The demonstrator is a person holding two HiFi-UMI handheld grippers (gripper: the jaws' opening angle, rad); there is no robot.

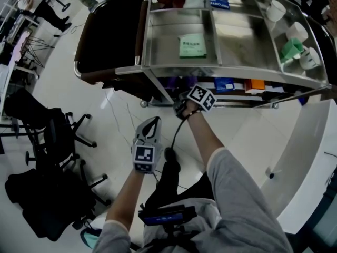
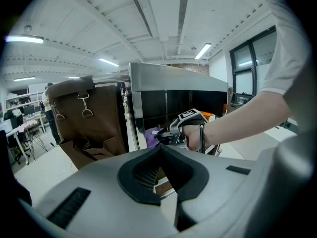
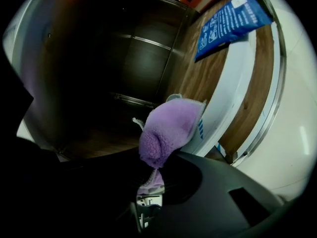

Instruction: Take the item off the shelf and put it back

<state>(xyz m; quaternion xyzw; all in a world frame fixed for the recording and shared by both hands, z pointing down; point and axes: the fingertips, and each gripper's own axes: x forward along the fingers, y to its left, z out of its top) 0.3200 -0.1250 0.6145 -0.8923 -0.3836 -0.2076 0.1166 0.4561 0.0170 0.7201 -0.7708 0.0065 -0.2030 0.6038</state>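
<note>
Glossy pale floor (image 1: pixel 121 115) spreads around a steel cart (image 1: pixel 174 70) with a brown bag (image 2: pixel 94 118) hung at its end. On the cart's top tier lies a green packet (image 1: pixel 191 45). The right tool (image 1: pixel 181 108) reaches under that tier into the cart's lower shelf (image 3: pixel 198 78), its jaws pressed onto a fuzzy purple cloth (image 3: pixel 166 130), which bulges out past the tips just above the wooden shelf board. Further along the same shelf lie a blue packet (image 3: pixel 228 24) and an orange box (image 1: pixel 257 84). The left tool (image 1: pixel 156 121) hangs clear of the cart over the floor, tips pressed together, with nothing between them
</note>
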